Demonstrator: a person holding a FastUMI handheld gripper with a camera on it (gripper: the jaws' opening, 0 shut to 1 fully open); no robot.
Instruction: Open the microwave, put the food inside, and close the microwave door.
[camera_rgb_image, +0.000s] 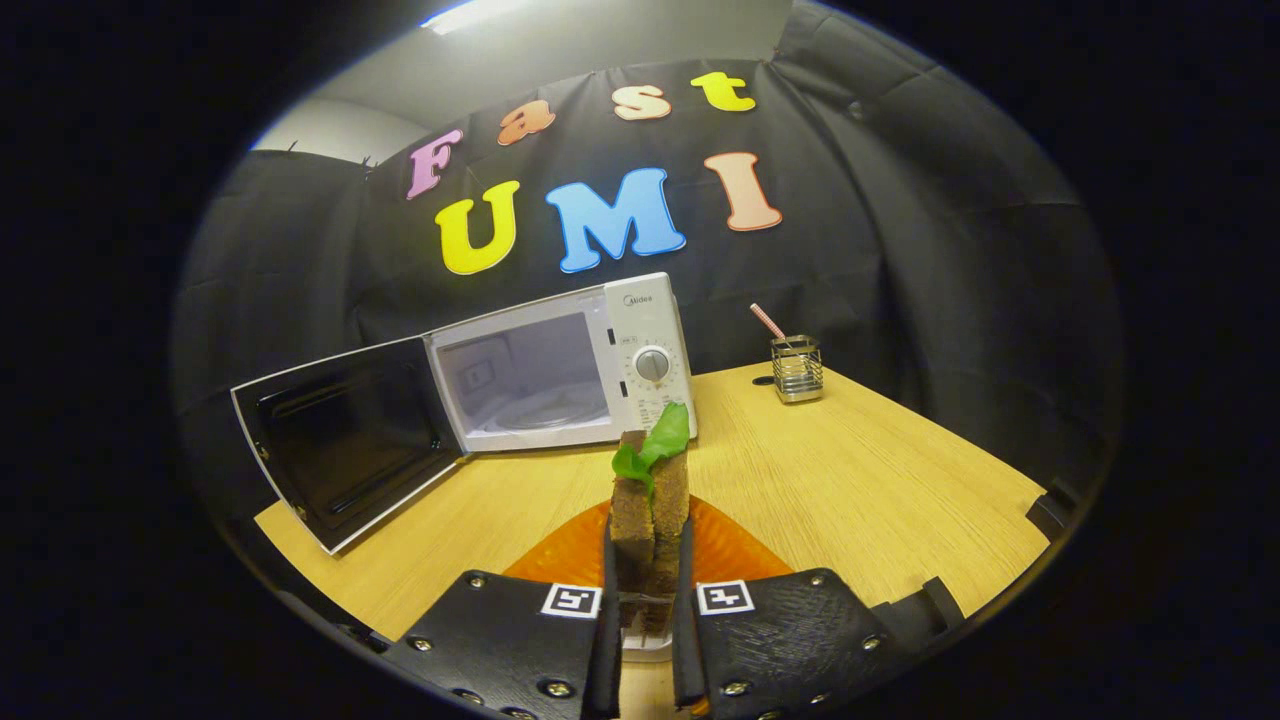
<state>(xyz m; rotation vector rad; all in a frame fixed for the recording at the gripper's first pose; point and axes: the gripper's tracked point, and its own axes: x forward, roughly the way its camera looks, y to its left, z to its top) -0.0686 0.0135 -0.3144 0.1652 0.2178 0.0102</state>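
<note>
Gripper fingers are clamped on the sandwich, held above the orange plate. Microwave door stands open; loading and closing remain.

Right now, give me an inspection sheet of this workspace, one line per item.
Surface: wooden table, mostly bare.
Job's things: microwave with door swung wide open, glass turntable inside; sandwich with a green leaf, held upright above an orange plate.
Clutter: wire holder with a striped straw, beyond the microwave's dial side.
Grippers: hand-held gripper shut on the sandwich, both fingers pressing its sides.
Cables: nothing seen.
Surroundings: black cloth booth wall.
</note>
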